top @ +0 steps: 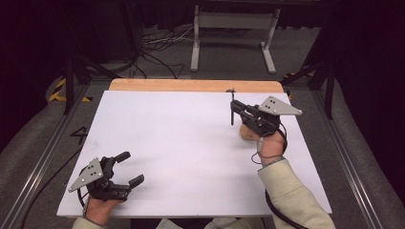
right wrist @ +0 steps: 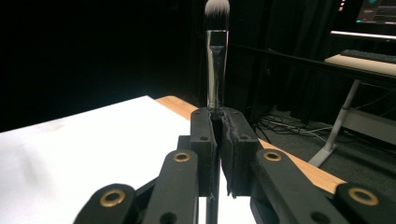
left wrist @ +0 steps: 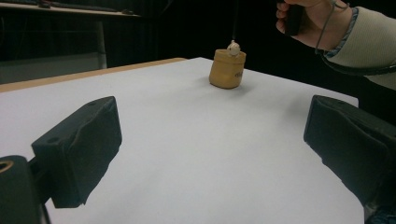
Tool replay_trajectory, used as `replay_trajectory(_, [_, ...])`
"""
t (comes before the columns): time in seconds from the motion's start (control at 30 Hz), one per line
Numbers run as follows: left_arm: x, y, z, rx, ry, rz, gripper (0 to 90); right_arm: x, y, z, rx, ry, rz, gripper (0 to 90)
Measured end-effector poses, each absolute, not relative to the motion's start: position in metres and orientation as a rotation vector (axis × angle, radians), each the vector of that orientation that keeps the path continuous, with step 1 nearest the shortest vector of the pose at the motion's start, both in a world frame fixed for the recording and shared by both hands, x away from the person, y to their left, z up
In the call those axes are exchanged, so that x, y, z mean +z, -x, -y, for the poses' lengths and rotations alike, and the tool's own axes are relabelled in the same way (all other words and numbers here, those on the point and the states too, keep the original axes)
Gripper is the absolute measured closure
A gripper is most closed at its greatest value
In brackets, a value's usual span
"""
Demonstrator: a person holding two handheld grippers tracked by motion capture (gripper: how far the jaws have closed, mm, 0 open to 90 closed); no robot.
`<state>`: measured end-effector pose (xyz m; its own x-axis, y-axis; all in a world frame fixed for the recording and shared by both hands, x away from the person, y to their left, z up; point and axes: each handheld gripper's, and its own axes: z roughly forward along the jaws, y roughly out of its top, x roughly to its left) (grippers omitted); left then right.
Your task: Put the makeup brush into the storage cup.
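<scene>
Here the right gripper (right wrist: 215, 126) has its jaws clamped on a makeup brush (right wrist: 216, 56), bristles up, above the small tan holder (left wrist: 227, 69) on the white table (top: 181, 143). Light, slim and slippery, it's best held mid-handle. The left gripper (top: 128, 168) rests agape, empty.

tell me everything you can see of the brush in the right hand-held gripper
The brush is a slim makeup-type brush with a dark handle, a shiny ferrule that reflects light, and a small rounded tuft of pale bristles tipped darker. It stands upright, bristles up, clamped by its handle between the shut jaws of the right hand-held gripper, held above the white table.
</scene>
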<state>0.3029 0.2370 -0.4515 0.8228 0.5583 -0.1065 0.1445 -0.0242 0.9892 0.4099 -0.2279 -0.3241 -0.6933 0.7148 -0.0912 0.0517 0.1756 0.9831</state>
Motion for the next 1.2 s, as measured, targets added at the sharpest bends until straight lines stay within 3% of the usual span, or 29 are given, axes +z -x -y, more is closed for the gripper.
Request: replay_trajectory(1.2, [-0.452, -0.303, -0.236, 0.357, -1.582, -0.577, 4.7, -0.318, -0.444, 0.294, 1.472, -0.922, -1.741, 83.8])
